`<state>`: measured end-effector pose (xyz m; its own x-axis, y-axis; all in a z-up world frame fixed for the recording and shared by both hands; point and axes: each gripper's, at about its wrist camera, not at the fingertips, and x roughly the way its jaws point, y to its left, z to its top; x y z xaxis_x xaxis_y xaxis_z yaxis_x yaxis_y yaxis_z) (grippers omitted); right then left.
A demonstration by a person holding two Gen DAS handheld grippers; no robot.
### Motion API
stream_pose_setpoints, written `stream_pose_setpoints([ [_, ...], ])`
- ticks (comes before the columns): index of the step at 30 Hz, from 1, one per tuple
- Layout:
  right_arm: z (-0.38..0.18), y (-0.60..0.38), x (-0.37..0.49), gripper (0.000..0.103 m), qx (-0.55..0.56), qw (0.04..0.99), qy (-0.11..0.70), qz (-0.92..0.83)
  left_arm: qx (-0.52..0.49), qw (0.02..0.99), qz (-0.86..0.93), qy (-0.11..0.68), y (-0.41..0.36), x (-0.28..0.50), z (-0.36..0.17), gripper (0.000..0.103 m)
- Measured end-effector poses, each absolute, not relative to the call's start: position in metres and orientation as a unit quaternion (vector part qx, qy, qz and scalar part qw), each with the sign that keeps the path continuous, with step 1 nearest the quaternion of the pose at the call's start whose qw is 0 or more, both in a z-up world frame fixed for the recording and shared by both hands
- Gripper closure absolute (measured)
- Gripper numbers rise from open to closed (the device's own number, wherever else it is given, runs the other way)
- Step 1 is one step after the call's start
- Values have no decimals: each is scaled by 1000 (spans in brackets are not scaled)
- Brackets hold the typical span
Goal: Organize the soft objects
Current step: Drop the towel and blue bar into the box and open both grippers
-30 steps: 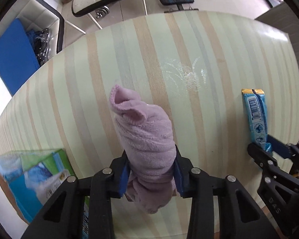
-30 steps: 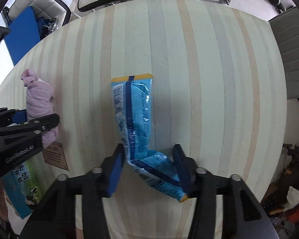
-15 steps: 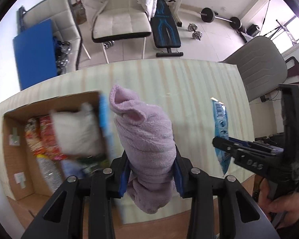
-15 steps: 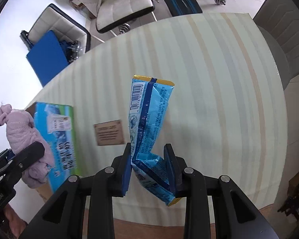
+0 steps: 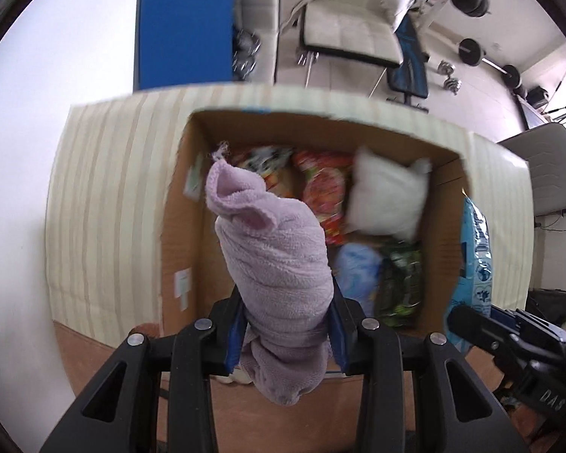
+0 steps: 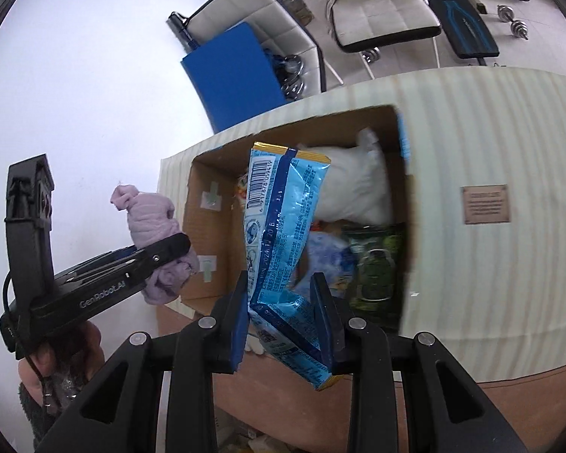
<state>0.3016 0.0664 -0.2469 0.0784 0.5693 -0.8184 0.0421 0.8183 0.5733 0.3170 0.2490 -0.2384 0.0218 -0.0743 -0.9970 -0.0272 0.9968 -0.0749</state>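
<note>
My left gripper (image 5: 286, 324) is shut on a rolled lilac towel (image 5: 271, 256) and holds it in the air over the open cardboard box (image 5: 177, 204). My right gripper (image 6: 281, 317) is shut on a blue foil snack packet (image 6: 279, 226) and holds it above the same box (image 6: 200, 234). The towel also shows in the right wrist view (image 6: 151, 219), left of the box. The packet shows at the right of the left wrist view (image 5: 475, 249).
The box stands on a striped table (image 6: 490, 151) and holds a white pillow (image 5: 386, 196), red snack bags (image 5: 324, 192), a green bag (image 5: 400, 271) and a pale blue item (image 5: 358, 268). A brown plaque (image 6: 485, 204) lies right of the box. Chairs and weights stand beyond.
Both grippers have lifted their loads off the table and swung left over the cardboard box. Each load stays gripped.
</note>
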Motion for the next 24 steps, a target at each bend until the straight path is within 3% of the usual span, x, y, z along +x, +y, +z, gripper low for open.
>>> stream_pose_setpoints([
  [8,-300,178,313,70,203,675,686,184,-53,660,-5,749,294,327,-302,69],
  [16,-344,209,321,68,182,639,723,187,-83,625,-4,776,302,331,-329,63],
  [18,-348,213,320,63,178,628,732,196,-89,629,-3,773,303,330,-326,61],
  [20,-349,215,317,40,162,629,736,192,-81,635,-7,768,306,329,-325,49],
  [22,-346,214,316,24,145,637,733,189,-80,638,-9,766,302,327,-321,46],
  [24,-343,208,315,24,136,641,732,186,-66,649,-7,758,300,327,-316,42],
])
